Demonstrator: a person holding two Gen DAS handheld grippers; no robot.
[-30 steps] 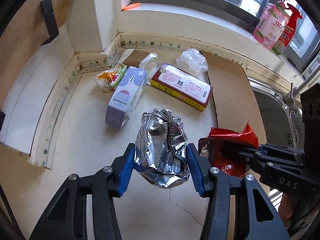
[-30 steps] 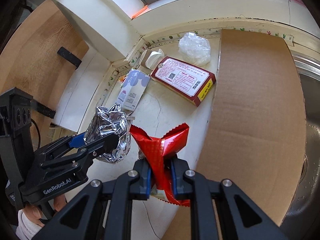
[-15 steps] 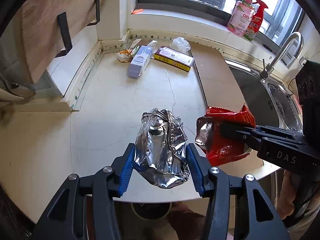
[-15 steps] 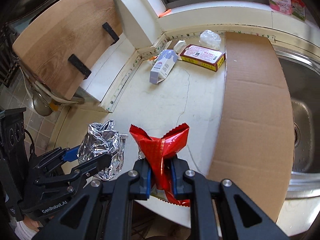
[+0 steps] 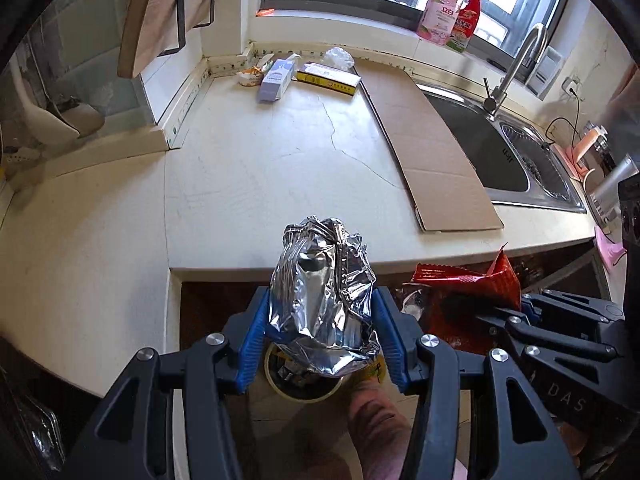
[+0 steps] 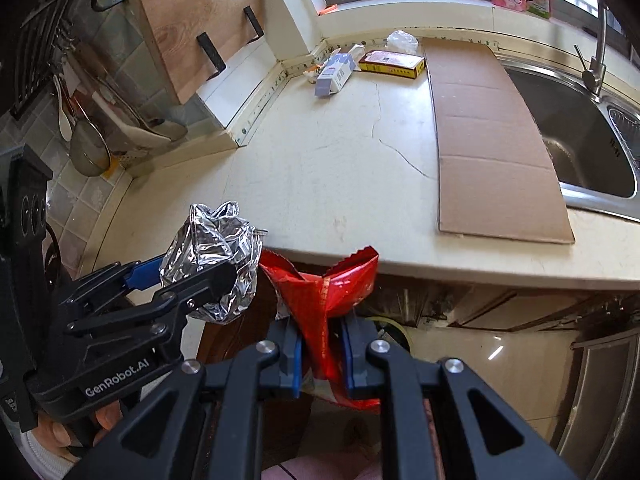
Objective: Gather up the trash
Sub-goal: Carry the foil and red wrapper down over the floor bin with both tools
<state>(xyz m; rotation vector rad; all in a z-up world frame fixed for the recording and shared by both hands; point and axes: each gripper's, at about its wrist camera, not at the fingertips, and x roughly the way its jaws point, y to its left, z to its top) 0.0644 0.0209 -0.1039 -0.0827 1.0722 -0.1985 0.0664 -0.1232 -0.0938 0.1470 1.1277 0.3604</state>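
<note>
A: Foil: crumpled silver wrapper, clamped upright in the left gripper, directly above the bin on the floor.
B: Red wrapper?
A: Pinched upright in the right gripper, beside the foil, clear of the counter. Left sits nearer the bin's mouth, I judge.

1. Ahead of both grippers, the countertop lay bare up to the cardboard sheet.
2. Far ahead, the boxes crowded the back wall.
3. Directly below the left gripper, the bin's rim stood open.
4. The right gripper sat close beside it.
</note>
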